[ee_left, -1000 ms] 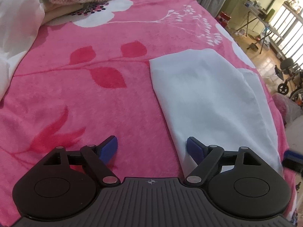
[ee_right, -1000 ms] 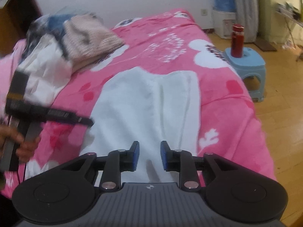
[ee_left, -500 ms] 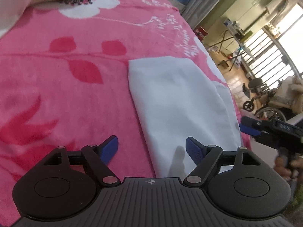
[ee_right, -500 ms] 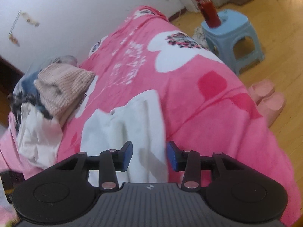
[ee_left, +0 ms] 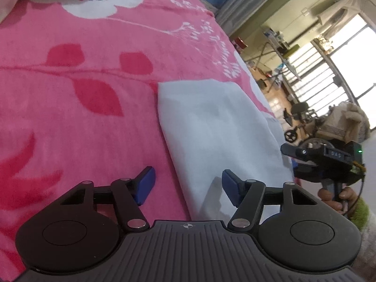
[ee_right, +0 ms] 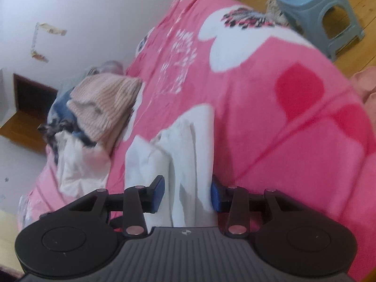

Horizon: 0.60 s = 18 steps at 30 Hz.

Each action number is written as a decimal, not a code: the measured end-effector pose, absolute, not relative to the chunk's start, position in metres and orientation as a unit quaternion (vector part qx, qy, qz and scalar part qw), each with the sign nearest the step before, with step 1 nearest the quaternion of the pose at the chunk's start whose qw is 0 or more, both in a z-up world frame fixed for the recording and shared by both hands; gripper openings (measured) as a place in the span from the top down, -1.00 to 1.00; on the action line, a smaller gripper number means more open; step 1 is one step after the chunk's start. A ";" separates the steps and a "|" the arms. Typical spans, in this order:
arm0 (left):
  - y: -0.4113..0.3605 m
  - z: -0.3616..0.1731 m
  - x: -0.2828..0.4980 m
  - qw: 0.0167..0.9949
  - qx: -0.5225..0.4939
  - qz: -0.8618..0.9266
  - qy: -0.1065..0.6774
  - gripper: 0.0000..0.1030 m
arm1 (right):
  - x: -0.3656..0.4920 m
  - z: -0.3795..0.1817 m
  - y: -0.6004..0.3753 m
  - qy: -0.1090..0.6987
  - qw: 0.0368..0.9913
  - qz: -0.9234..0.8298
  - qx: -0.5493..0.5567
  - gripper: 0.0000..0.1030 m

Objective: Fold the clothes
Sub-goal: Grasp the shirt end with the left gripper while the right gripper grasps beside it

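Across the pink floral bed, we see the white garment lying flat at centre frame. Our left tool hovers spread over its near edge; our right tool, also spread, straddles bunched white cloth.

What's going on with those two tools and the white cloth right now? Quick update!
Left tool open, at the white cloth's edge. Right tool open, cloth between its fingers. Cloth lies on the pink blanket. Clothes pile well off, nothing blocking.
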<state>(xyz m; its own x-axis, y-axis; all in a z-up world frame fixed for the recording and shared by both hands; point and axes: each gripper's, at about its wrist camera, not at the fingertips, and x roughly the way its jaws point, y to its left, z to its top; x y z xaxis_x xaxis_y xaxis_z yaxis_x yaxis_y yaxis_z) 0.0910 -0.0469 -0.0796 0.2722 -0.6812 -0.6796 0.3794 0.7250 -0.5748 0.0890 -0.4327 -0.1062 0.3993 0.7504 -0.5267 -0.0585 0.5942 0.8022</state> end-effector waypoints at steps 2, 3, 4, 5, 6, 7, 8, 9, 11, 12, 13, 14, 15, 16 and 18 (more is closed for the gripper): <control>-0.046 -0.081 0.094 0.779 -0.158 -0.343 0.500 -0.21 | 0.094 -0.108 -0.432 0.476 0.751 0.274 0.366 0.17; -0.046 -0.082 0.096 0.777 -0.161 -0.345 0.501 -0.21 | 0.098 -0.109 -0.431 0.474 0.750 0.278 0.368 0.17; -0.048 -0.083 0.100 0.778 -0.165 -0.348 0.497 -0.21 | 0.104 -0.110 -0.429 0.471 0.750 0.282 0.369 0.17; -0.051 -0.084 0.104 0.779 -0.163 -0.352 0.493 -0.21 | 0.108 -0.110 -0.426 0.468 0.749 0.288 0.370 0.17; -0.054 -0.085 0.107 0.779 -0.161 -0.357 0.489 -0.22 | 0.111 -0.111 -0.424 0.467 0.748 0.294 0.370 0.18; -0.055 -0.086 0.108 0.779 -0.162 -0.360 0.488 -0.23 | 0.114 -0.111 -0.420 0.468 0.745 0.300 0.369 0.18; -0.053 -0.086 0.108 0.778 -0.167 -0.361 0.487 -0.23 | 0.116 -0.111 -0.417 0.470 0.742 0.306 0.368 0.18; -0.051 -0.086 0.106 0.775 -0.170 -0.365 0.487 -0.23 | 0.115 -0.111 -0.415 0.473 0.738 0.313 0.364 0.18; -0.046 -0.086 0.099 0.767 -0.173 -0.375 0.492 -0.22 | 0.112 -0.109 -0.412 0.480 0.731 0.329 0.355 0.18; -0.044 -0.086 0.096 0.765 -0.171 -0.380 0.491 -0.22 | 0.110 -0.109 -0.412 0.482 0.729 0.334 0.353 0.18; -0.046 -0.086 0.098 0.766 -0.169 -0.381 0.489 -0.22 | 0.110 -0.110 -0.412 0.482 0.727 0.338 0.353 0.18; -0.048 -0.087 0.100 0.768 -0.167 -0.382 0.487 -0.22 | 0.112 -0.111 -0.411 0.482 0.726 0.339 0.353 0.18; -0.050 -0.087 0.102 0.769 -0.164 -0.382 0.484 -0.22 | 0.115 -0.113 -0.409 0.482 0.725 0.340 0.354 0.19; -0.052 -0.088 0.104 0.771 -0.162 -0.383 0.482 -0.25 | 0.119 -0.114 -0.406 0.482 0.724 0.343 0.354 0.20; -0.057 -0.088 0.109 0.773 -0.164 -0.384 0.477 -0.29 | 0.126 -0.114 -0.397 0.481 0.724 0.350 0.350 0.20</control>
